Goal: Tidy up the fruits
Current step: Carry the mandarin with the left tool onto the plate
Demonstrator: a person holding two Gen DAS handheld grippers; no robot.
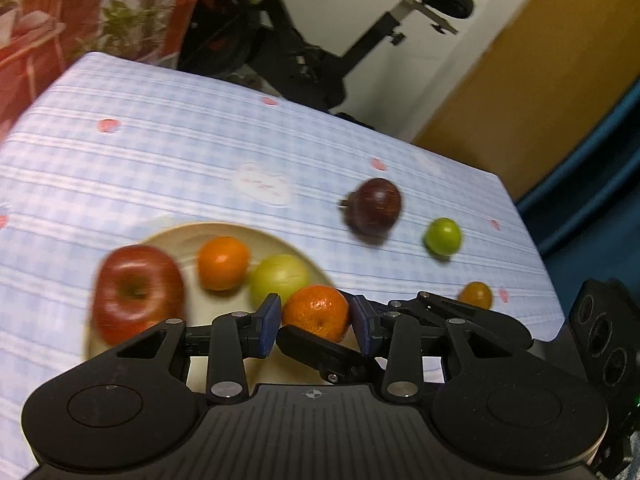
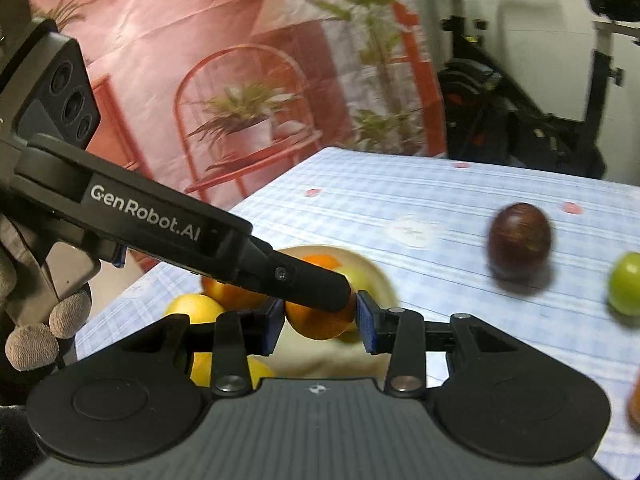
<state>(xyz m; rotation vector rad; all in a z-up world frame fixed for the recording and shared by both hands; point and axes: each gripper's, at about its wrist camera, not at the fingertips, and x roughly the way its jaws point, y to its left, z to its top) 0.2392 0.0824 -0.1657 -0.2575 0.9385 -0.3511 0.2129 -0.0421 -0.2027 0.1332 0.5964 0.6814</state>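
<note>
blue-checked cloth (image 1: 160, 152): covers the table, with small pink marks; every fruit is on it or on the plate.
cream plate (image 1: 240, 232): lies on the near left part of the cloth.
on the plate: a red apple (image 1: 136, 292) at the left, an orange (image 1: 222, 264) beside it, then a yellow-green apple (image 1: 280, 280).
mandarin (image 1: 316, 308): sits between blue pads over the near edge of the plate, just beside the yellow-green apple.
left gripper (image 1: 316, 320): jaws drawn in narrow, both pads pressed on the sides of the mandarin; a gloved hand (image 2: 32, 344) holds its handle.
right gripper (image 2: 321, 322): jaws equally narrow, pads pressed on an orange fruit; it looks like the same mandarin, though i cannot be sure.
crossing: in the right wrist view a finger of the left gripper lies over the top of that fruit; in the left wrist view a black finger from the right crosses under the mandarin.
dark red fruit (image 1: 374, 208): alone on the cloth, right of the plate and well apart from it.
green fruit (image 1: 442, 236): near the dark red fruit, on its right.
small orange fruit (image 1: 476, 294): on the cloth by the right edge.
yellow fruits (image 2: 196, 308): two, low at the left in the right wrist view, partly hidden by the gripper.
exercise bike (image 1: 360, 48): behind the table.
sharpness: both views are blurred.
</note>
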